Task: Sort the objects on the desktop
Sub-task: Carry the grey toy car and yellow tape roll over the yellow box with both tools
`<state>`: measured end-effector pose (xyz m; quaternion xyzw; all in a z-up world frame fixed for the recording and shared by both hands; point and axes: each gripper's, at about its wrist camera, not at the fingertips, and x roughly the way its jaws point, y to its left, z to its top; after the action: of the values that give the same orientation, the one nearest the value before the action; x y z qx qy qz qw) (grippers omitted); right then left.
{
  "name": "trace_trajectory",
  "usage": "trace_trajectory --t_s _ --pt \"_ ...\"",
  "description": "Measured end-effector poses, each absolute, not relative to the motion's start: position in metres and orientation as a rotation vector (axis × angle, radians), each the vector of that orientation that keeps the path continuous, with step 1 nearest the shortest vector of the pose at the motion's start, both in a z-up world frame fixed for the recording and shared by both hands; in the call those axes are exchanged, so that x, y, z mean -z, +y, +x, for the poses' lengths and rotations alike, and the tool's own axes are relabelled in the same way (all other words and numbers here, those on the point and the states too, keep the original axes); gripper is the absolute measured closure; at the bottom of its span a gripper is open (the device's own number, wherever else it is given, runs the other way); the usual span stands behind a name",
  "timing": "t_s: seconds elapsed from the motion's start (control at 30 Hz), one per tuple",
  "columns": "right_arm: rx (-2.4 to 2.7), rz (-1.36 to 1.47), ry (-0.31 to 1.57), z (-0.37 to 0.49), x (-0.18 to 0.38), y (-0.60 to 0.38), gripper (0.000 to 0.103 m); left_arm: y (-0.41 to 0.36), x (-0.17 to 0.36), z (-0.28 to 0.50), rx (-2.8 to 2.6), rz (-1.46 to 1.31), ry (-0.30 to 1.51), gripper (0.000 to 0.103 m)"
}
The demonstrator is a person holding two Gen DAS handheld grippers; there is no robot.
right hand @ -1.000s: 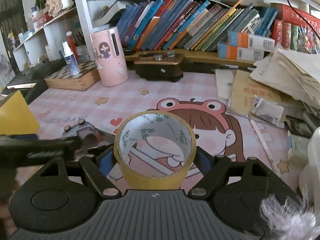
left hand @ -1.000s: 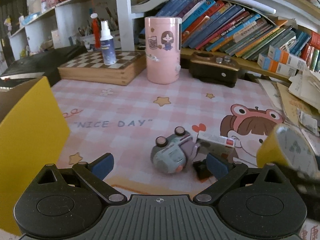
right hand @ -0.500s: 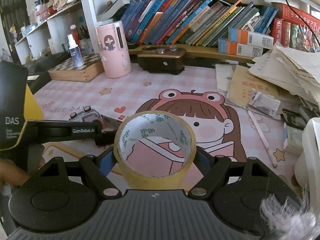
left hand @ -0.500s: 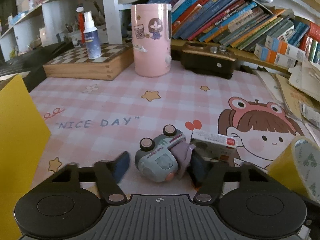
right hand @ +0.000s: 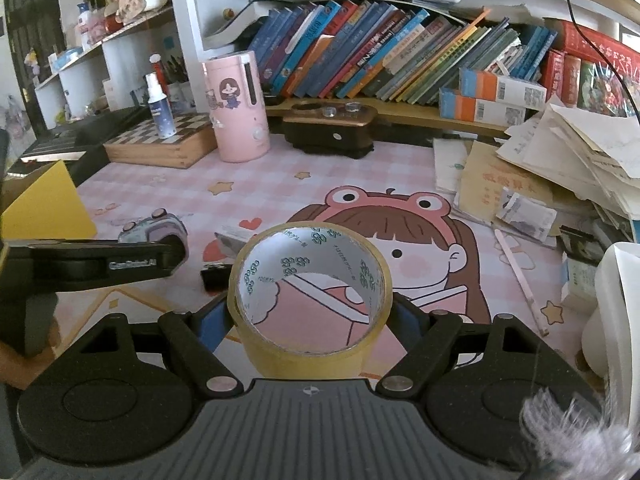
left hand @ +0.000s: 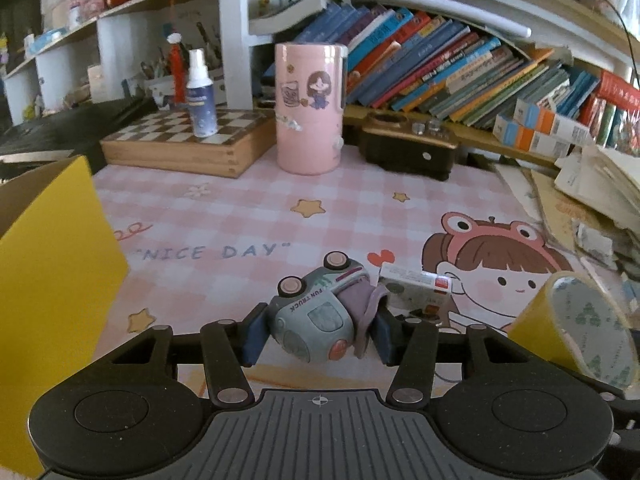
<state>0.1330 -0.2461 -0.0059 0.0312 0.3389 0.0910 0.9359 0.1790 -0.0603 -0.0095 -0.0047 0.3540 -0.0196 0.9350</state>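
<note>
Left tool (left hand: 318, 330) grips the toy truck (left hand: 320, 312) beside a small box (left hand: 416, 286); right tool (right hand: 310, 320) clasps the tape roll (right hand: 310, 292).

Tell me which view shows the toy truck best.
Left wrist view: the toy truck fills the centre, gripped between the left tongs. The right wrist view shows only its wheels and top behind the other tool's arm.

The right hand-held gripper (right hand: 312, 316) clamps a yellow tape roll (right hand: 310, 300) at lower centre. At left, the left hand-held gripper (right hand: 160, 258) reaches toward a toy truck (right hand: 154, 228) on the desk (right hand: 360, 176).
</note>
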Motion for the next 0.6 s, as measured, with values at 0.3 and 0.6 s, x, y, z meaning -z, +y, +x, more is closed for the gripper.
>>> trace_trajectory --t_s 0.3,0.6 --pt "-0.228 0.043 0.696 0.114 0.003 -0.229 0.023 -0.039 -0.001 0.142 0.013 -0.047 0.716 0.052" --pt "-0.267 0.021 0.692 0.088 -0.004 -0.204 0.023 -0.013 -0.011 0.103 0.0 -0.074 0.692 0.052"
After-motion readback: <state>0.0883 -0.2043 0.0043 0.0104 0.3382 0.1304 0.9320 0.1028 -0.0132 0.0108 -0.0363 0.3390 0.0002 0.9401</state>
